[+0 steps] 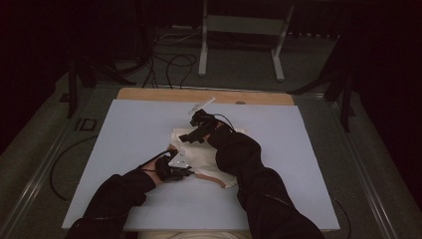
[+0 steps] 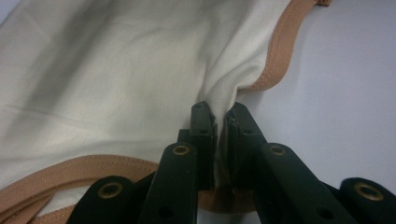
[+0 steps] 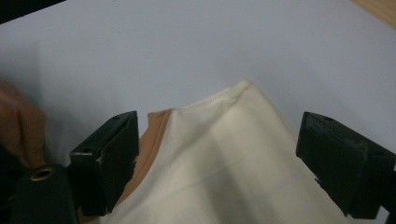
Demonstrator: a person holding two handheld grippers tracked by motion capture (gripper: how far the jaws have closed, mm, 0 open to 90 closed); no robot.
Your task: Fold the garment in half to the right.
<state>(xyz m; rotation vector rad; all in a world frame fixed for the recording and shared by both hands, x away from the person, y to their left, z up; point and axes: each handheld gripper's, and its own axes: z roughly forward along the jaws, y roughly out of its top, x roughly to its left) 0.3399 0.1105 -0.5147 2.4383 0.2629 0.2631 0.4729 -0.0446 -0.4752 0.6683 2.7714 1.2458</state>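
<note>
Pale tabletop [image 1: 124, 149] carries the cream garment [image 2: 116, 74], pinched by the left gripper [image 2: 219, 122], its corner just ahead between the wide-open right gripper [image 3: 217, 158].

— Where is the cloth [image 1: 206, 157] lying?

— It is lying on the board [image 1: 124, 144], near its middle, and the board is lying on the table [image 1: 259, 97]. My left gripper [image 1: 188, 172] is sitting at the near left edge of the cloth, and its jaws are pinching a fold of that edge together. My right gripper [image 1: 185, 137] is hanging over the far part of the cloth, behind the left one, with its jaws standing wide on both sides of a corner.

— And what is standing behind the table?

— A stand [image 1: 244, 30] is standing on the floor there, and cables [image 1: 169, 64] are lying to its left.
</note>
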